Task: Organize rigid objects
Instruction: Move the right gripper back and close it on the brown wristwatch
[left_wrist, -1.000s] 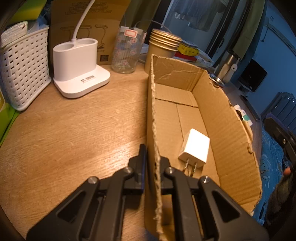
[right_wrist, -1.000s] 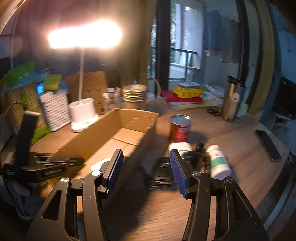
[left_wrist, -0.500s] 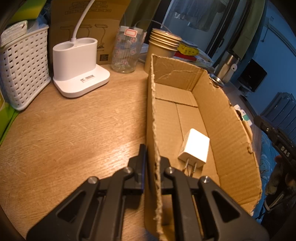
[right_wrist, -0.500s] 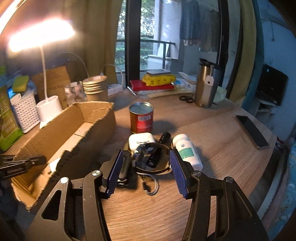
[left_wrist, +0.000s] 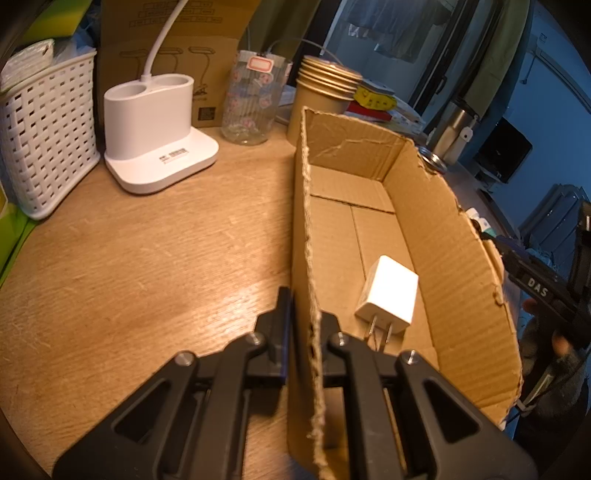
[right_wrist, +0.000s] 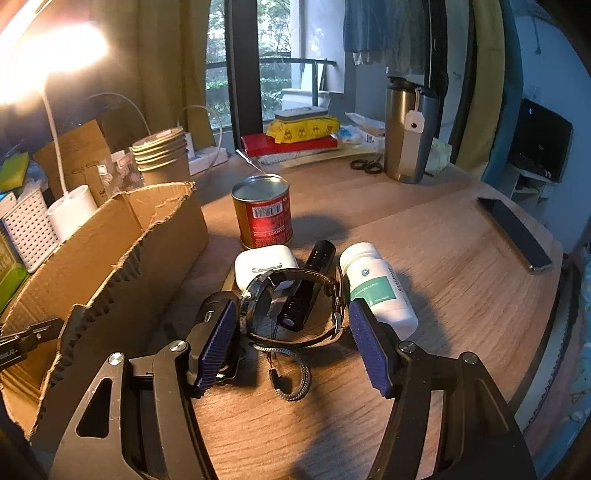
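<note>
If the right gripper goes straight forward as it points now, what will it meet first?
Probably the watch: the right gripper, jaws opening, has it lying just ahead between the pads. The flashlight lies behind; depth is uncertain.

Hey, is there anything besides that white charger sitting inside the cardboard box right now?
No. In the left wrist view the cardboard box holds only the white charger, lying on its floor with the prongs toward the camera.

The left gripper (left_wrist: 303, 332) clamps the box (left_wrist: 461, 266) wall; a white charger (left_wrist: 391, 290) lies inside on the floor.
</note>
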